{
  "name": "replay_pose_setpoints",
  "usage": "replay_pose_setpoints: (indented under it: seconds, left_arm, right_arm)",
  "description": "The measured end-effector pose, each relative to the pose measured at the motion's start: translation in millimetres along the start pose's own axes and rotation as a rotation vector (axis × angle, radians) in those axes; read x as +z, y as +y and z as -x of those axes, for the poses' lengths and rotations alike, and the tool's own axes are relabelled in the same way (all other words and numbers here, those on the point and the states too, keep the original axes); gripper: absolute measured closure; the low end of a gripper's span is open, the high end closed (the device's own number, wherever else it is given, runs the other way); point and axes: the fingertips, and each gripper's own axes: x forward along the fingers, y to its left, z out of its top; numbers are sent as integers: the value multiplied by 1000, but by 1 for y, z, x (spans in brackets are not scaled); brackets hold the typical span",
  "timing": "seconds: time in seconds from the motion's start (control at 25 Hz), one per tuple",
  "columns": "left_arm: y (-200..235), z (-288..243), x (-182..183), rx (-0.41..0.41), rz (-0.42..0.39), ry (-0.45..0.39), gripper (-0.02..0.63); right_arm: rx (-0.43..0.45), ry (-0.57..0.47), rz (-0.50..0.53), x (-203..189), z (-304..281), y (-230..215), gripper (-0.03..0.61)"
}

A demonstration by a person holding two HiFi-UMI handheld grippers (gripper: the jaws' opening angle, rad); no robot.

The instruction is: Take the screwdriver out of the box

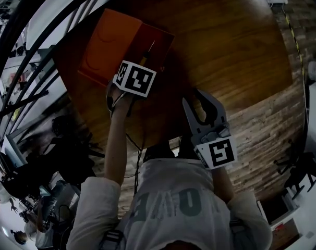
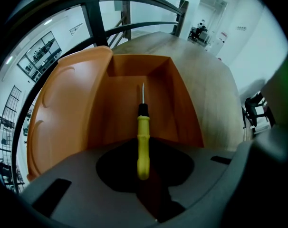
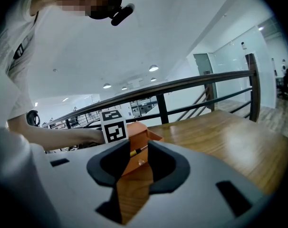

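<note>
Right gripper [image 3: 134, 163]: head view 4 o'clock, above wooden table [image 1: 226, 46]; jaws apart, nothing between them. Left gripper [image 2: 143, 167]: pointing steeply down into orange box [image 1: 103, 46], head view 11 o'clock; jaws clamped on yellow handle of screwdriver [image 2: 143, 137], shaft toward 12 o'clock over box floor.

My head view looks steeply down over the table [image 1: 231, 46], my left gripper view peers close into the orange box [image 2: 68, 103] from above, and my right gripper view faces that same box from farther back, nearly level.
</note>
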Motion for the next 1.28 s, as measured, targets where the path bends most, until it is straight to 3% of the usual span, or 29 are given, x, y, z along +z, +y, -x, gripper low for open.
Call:
replay_pose_setpoints:
  seconds: [0.44,0.72,0.92,1.28]
  left_arm:
    - [-2,-2,1,-15,10,-19,534]
    - [-10,14,10,-15,61,-103,535]
    - [-14,55,35,13,77,-255,535]
    - [-22,177,108,142,135,-672,535]
  right_arm:
    - [-1,-23,14,4,6,0,459]
    - [-9,-61,43,25,8,1,462]
    - [-18,-106,103,56,7,1,462]
    - [-48,-287,230,144,25,-24,466]
